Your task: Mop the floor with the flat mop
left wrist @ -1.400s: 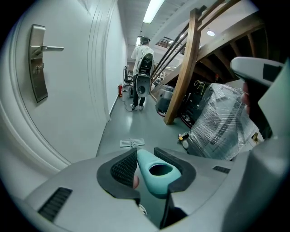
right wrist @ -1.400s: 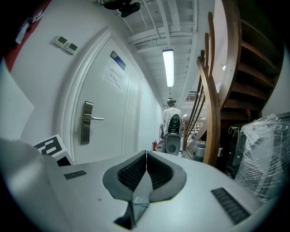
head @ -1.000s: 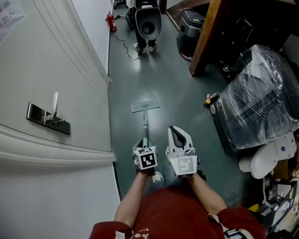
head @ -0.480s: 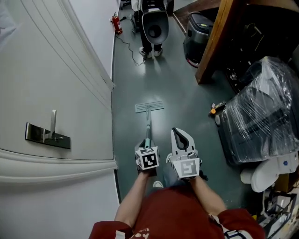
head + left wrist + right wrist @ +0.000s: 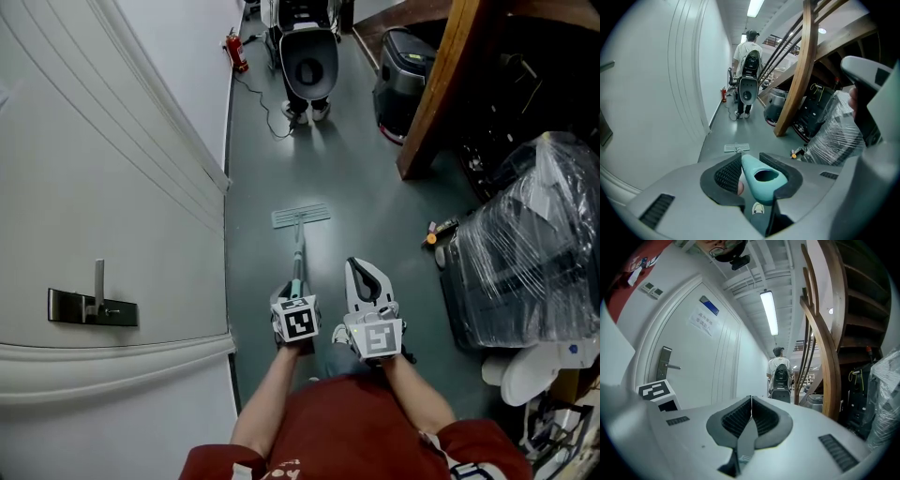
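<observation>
Teal handle end point(image 5: 761, 176) of the flat mop point(image 5: 298, 246) sits clamped between the left gripper point(image 5: 758, 169) jaws, both pads pressing its sides. Thin grey pole runs forward and down to a pale flat mop head point(image 5: 300, 217) lying flat on the dark grey-green floor point(image 5: 356, 197), crosswise to the corridor. Right gripper point(image 5: 751, 401) has its jaws closed tight on nothing and is held beside the left one, aimed along the corridor.

White door and wall point(image 5: 122, 187) with a metal door handle point(image 5: 94, 305) run close along the left of the mop. On the right are a wooden stair beam point(image 5: 441, 84) and a plastic-wrapped bundle point(image 5: 525, 244), with a small orange-tipped item point(image 5: 433, 236) on the floor just before the bundle. Open floor lies ahead of the mop head and to its right. Further on a person with a backpack point(image 5: 749, 70) stands mid-corridor, a cable and a red extinguisher point(image 5: 235, 47) by the wall, a black machine point(image 5: 405, 58) near the beam.

In the left gripper view the pole is mostly hidden behind the jaws; only the mop head point(image 5: 737, 148) shows past them. Clutter at the lower right of the head view is cut off and hard to make out. Door sign point(image 5: 702, 320) text is unreadable.
</observation>
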The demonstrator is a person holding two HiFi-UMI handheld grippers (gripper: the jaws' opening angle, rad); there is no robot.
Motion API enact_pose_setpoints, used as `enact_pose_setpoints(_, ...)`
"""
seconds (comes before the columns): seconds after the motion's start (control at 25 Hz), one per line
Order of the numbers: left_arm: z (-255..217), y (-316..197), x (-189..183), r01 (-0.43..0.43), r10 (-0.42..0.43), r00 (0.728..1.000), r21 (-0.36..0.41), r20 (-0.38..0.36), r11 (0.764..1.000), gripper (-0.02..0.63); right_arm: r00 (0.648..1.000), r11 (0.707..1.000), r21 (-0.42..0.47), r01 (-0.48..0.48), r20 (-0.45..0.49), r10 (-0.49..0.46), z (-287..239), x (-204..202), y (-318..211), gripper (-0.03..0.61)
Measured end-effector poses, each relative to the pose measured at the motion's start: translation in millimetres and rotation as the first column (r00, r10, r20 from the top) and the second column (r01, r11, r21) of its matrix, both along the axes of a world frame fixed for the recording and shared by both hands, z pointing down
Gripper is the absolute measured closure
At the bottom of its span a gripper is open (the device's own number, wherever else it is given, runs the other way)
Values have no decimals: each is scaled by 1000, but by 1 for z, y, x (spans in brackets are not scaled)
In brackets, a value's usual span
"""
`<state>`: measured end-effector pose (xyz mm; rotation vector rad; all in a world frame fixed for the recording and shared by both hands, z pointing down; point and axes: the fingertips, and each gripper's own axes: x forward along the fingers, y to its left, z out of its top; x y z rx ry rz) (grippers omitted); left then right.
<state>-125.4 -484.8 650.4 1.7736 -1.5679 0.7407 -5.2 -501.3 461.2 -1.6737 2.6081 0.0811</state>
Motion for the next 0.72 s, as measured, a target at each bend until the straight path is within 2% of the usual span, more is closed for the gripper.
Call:
enact_pose_setpoints(0.4,3,-77,27,9,-10,1000,27,18,1000,480,1000,999,-27,20,-24,-20,8,31,-75,558)
enact_pose_setpoints(0.72,7,-144,11,7,-7,1000,23,9,1000,480,999,996,-94,-6,-54,1,23,18,-136,558)
